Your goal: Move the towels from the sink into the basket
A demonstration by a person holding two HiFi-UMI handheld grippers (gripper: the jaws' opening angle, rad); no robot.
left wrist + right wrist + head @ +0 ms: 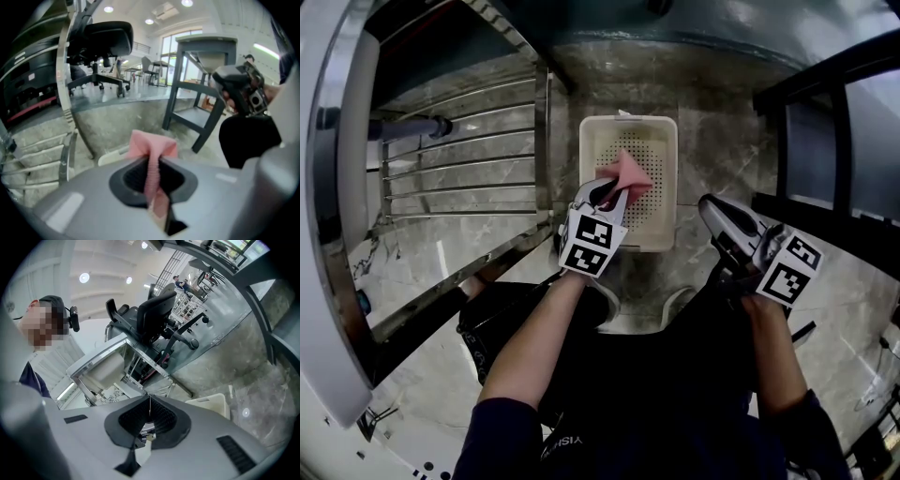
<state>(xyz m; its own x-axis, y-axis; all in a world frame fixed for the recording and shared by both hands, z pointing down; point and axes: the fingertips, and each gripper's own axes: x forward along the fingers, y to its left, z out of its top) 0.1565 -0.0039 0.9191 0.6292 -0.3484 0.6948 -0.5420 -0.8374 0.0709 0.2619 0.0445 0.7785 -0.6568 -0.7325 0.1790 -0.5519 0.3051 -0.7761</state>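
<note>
Left gripper pinched tight on pink towel, cloth bunched between jaws, directly above white basket; drop looks straight down. Right gripper closed, empty, beside basket's right

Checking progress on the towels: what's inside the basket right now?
Only a bare perforated bottom shows in the basket. A pink towel, pinched in the left gripper, hangs over it and, with the gripper, covers the near part, so anything there is hidden.
</note>
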